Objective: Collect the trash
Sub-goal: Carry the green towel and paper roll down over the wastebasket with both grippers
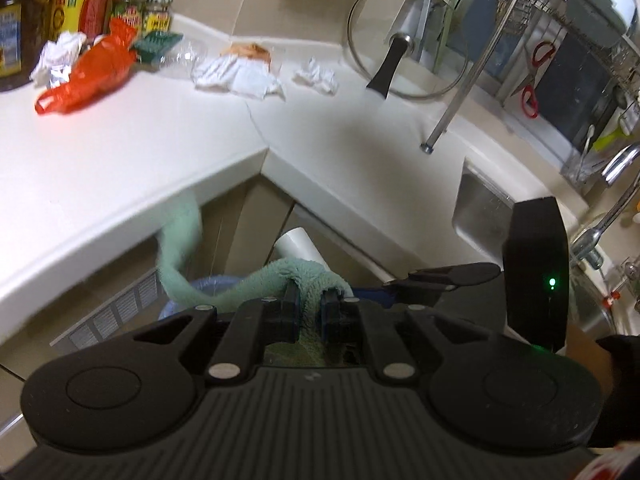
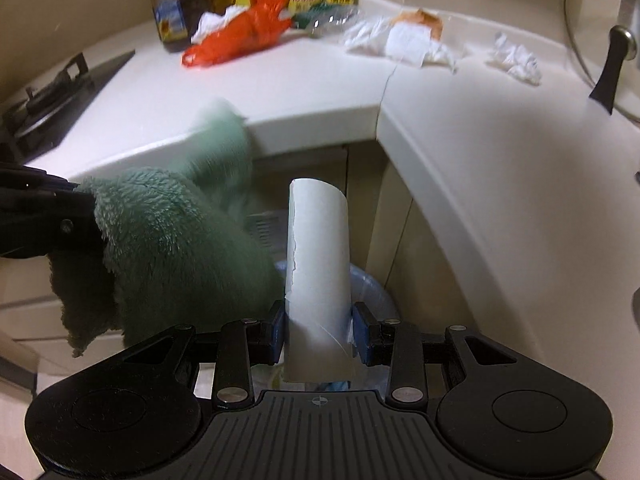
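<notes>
My left gripper (image 1: 310,296) is shut on a green fluffy cloth (image 1: 276,274) that trails down past the counter edge. In the right wrist view the cloth (image 2: 176,240) hangs from that gripper (image 2: 60,216) at the left. My right gripper (image 2: 319,320) is shut on a white cardboard tube (image 2: 320,248), held upright over a bin with a bluish liner (image 2: 372,292). The tube (image 1: 298,244) also shows just beyond the cloth. On the white counter (image 1: 120,152) lie an orange plastic bag (image 1: 92,76), white paper with a brown scrap (image 1: 244,72) and a crumpled tissue (image 1: 316,76).
Jars and bottles (image 1: 88,8) stand at the back of the counter corner. A glass lid (image 1: 404,40) leans on the wall by a dish rack leg (image 1: 456,100). The sink (image 1: 480,208) and tap (image 1: 600,224) are at the right, a stove (image 2: 52,92) at the left.
</notes>
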`<state>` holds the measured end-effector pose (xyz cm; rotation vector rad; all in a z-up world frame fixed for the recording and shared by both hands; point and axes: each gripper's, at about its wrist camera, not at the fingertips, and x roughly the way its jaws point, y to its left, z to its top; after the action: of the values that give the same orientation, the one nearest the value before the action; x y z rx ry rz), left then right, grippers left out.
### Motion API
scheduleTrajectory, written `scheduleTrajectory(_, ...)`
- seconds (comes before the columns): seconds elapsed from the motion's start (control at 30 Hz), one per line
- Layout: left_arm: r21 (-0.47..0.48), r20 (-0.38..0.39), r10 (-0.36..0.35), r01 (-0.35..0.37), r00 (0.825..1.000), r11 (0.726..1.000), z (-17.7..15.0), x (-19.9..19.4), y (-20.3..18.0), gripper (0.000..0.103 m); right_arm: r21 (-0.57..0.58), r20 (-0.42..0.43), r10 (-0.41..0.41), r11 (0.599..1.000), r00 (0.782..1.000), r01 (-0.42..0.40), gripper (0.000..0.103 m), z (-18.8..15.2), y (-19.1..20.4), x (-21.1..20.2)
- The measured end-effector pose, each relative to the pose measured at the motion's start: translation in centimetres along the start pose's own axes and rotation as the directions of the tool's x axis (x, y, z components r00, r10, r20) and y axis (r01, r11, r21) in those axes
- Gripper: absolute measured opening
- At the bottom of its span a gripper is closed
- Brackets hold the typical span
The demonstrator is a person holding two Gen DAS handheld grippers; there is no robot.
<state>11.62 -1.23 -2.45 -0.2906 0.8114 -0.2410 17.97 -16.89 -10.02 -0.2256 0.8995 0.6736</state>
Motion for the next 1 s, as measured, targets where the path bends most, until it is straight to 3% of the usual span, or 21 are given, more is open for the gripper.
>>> scheduleTrajectory(0.33, -0.064, -0.096, 0.057, -0.063, 0.994, 0.996, -2.1, 3.6, 1.0, 0.008, 0.014, -0.082, 0.022, 1.000, 0.996, -0.021, 0.036, -2.3, -2.0, 2.9)
scheduleTrajectory(0.67, -0.063, -0.083, 0.077, -0.082, 0.994, 0.995, -1.2, 5.4, 1.3, 0.008, 0.029, -0.101, 0.007, 1.000, 0.995, -0.004, 0.036, -2.8, -3.6, 4.2)
scheduleTrajectory(1.0, -0.102, -0.153, 0.153, -0.169, 0.976, 0.980, -3.1, 10.6, 4.3, 0.008, 0.046, -0.131, -0.003, 0.999, 0.991, 0.009, 0.035, -3.5, -3.4, 7.0)
